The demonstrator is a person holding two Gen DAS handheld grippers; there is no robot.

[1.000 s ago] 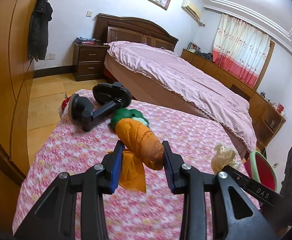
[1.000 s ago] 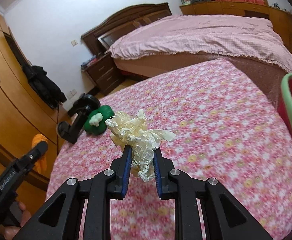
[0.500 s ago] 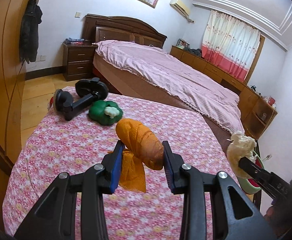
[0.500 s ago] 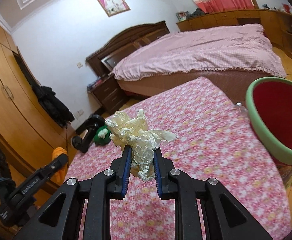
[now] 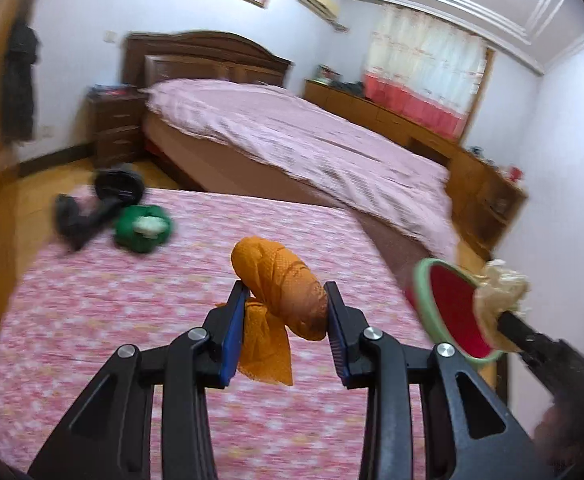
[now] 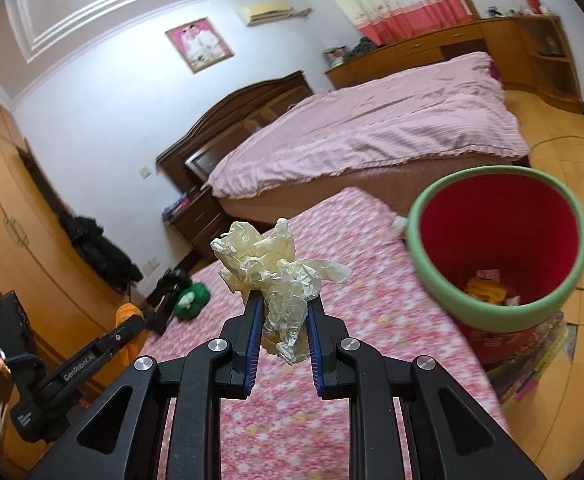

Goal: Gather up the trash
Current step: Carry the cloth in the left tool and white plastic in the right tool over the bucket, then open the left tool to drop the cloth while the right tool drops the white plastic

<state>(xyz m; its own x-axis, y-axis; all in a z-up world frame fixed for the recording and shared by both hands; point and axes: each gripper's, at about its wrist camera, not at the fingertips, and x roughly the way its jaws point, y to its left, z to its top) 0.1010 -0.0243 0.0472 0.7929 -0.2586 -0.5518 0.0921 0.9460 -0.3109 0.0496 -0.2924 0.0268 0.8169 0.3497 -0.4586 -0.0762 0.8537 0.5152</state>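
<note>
Orange mesh wad [image 5: 281, 294] – light, soft, springy; pinched mid-body by left tool [image 5: 287, 320] above table [image 5: 111, 320]. Crumpled cream glove [image 6: 277, 276] – limp, featherweight; nipped in right tool [image 6: 281, 338], near red bin [image 6: 496, 240].

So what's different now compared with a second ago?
Both hands swung across the flowered table toward the red bin, which now fills much of the right view and shows rubbish inside. Nothing was grabbed or dropped: the left gripper still pinches the orange net bundle, and the right gripper the crumpled cream wrapper. The green toy hasn't moved.
</note>
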